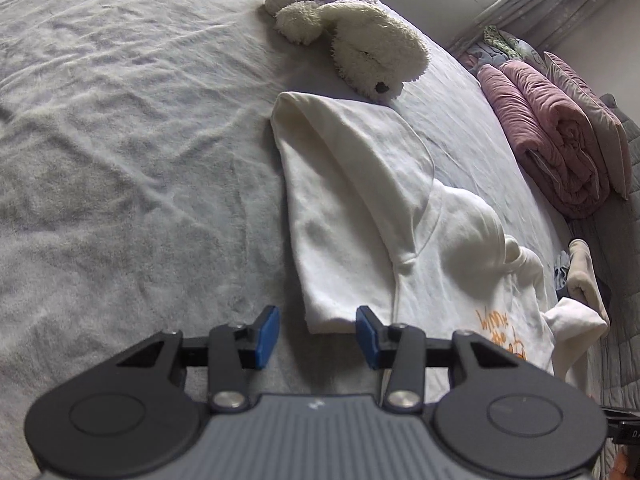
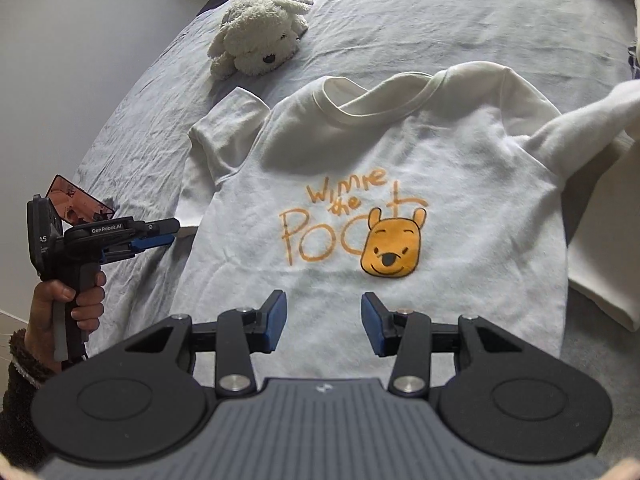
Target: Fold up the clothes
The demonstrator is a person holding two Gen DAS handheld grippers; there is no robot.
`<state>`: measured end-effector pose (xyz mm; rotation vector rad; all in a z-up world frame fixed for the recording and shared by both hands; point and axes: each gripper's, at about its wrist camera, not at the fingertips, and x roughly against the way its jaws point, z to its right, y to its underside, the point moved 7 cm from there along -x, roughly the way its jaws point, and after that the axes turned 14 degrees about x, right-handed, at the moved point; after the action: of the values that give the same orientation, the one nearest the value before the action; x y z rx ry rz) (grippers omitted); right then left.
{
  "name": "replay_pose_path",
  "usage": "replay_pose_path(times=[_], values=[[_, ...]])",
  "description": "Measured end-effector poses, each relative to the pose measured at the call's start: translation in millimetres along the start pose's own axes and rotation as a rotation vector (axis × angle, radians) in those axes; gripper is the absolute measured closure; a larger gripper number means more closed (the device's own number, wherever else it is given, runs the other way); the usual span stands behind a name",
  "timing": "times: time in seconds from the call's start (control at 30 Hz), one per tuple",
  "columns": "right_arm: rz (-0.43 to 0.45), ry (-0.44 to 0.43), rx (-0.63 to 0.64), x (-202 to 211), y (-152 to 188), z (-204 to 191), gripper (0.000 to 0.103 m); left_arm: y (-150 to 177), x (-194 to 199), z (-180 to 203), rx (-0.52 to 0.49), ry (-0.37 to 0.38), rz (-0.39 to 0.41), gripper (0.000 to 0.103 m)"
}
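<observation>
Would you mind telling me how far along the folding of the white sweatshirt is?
Early stage. Done: the white sweatshirt lies print-up on the bed, and the sleeve on the left gripper's side looks folded back on itself. In hand: nothing; the left gripper and the right gripper are both open and empty. Left: the other sleeve trails off sideways, and the body is unfolded.

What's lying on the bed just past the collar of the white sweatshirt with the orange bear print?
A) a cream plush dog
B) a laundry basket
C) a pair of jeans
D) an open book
A: a cream plush dog lies on the grey bed cover just beyond the neckline of the white sweatshirt, and the left wrist view shows the same toy past the folded sleeve.
</observation>
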<state>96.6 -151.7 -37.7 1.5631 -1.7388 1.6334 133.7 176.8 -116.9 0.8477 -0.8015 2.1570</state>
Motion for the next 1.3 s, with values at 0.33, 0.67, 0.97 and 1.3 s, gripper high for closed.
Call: replay_pose_path(times=[0.33,0.67,0.97,1.3], values=[[0.104,-0.060,0.079,-69,-66,-42,0.057,-16,-9,-6,0.083,0.103,0.039,0.060],[0.211,-0.039,0.148,-114,-92,-55,0.055,-34,-14,-2,0.030,0.067,0.129,0.062],[0.229,-0.056,0.110,-129,-80,-33,0.055,-41,-26,4,0.006,0.057,0.201,0.062],[0.240,-0.127,0.049,-130,-77,-23,0.048,-35,-32,14,-0.141,-0.064,0.312,0.090]])
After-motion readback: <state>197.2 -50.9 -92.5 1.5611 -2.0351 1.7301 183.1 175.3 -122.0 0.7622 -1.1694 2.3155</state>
